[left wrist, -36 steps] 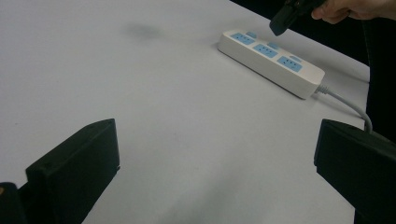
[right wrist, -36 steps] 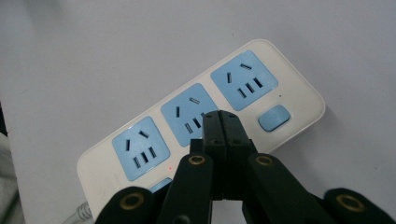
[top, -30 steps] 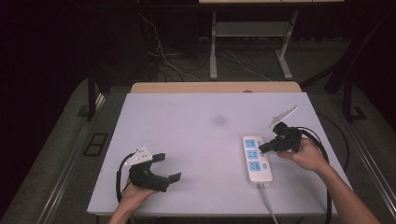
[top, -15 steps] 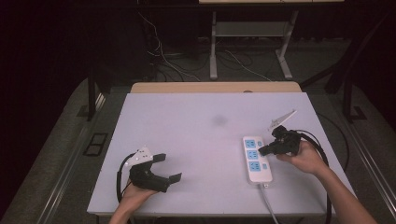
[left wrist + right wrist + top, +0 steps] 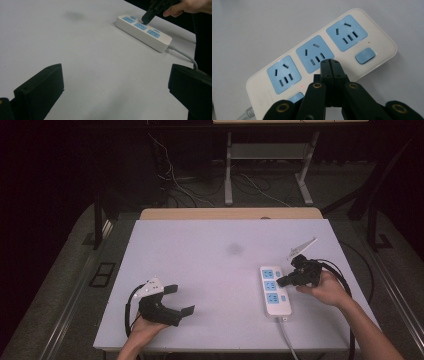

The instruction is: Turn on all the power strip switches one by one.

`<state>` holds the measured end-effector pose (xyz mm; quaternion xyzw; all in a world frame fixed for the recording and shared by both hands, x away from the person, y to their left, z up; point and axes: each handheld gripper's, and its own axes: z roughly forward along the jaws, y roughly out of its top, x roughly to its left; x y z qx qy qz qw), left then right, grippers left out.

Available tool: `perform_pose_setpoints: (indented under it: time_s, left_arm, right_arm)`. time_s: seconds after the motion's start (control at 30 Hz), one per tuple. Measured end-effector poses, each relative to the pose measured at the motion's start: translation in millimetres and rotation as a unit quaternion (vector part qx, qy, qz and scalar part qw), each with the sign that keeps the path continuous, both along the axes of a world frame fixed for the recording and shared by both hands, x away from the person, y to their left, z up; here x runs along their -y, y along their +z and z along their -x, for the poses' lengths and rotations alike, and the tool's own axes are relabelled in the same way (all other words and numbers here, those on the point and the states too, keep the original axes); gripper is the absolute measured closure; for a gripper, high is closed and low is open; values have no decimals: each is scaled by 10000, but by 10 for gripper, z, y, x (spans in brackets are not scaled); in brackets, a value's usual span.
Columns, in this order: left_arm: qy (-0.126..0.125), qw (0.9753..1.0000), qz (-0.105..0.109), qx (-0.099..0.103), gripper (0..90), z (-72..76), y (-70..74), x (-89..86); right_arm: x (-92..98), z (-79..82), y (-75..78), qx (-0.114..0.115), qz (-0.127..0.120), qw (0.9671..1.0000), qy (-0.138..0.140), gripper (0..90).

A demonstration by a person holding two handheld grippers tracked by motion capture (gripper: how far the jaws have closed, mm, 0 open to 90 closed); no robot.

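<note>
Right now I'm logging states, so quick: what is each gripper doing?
Left gripper: open, holding nothing, low over the table.
Right gripper: shut, holding nothing, tips at the power strip's middle socket.

No legible text (faint embossing unreadable)

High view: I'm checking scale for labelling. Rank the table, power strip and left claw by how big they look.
1. table
2. left claw
3. power strip

The last two look close; the claw sits nearer the camera, so their order is unsure.
</note>
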<state>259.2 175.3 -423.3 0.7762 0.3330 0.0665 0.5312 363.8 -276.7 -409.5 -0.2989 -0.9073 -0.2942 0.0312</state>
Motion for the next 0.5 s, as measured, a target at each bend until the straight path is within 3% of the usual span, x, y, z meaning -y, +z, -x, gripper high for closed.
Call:
perform_pose_setpoints:
  time_s: [0.5]
  left_arm:
    - [30, 10000, 56, 13, 0, 5, 10, -13]
  right_arm:
    - [-10, 22, -13, 65, 48, 10000, -19, 900]
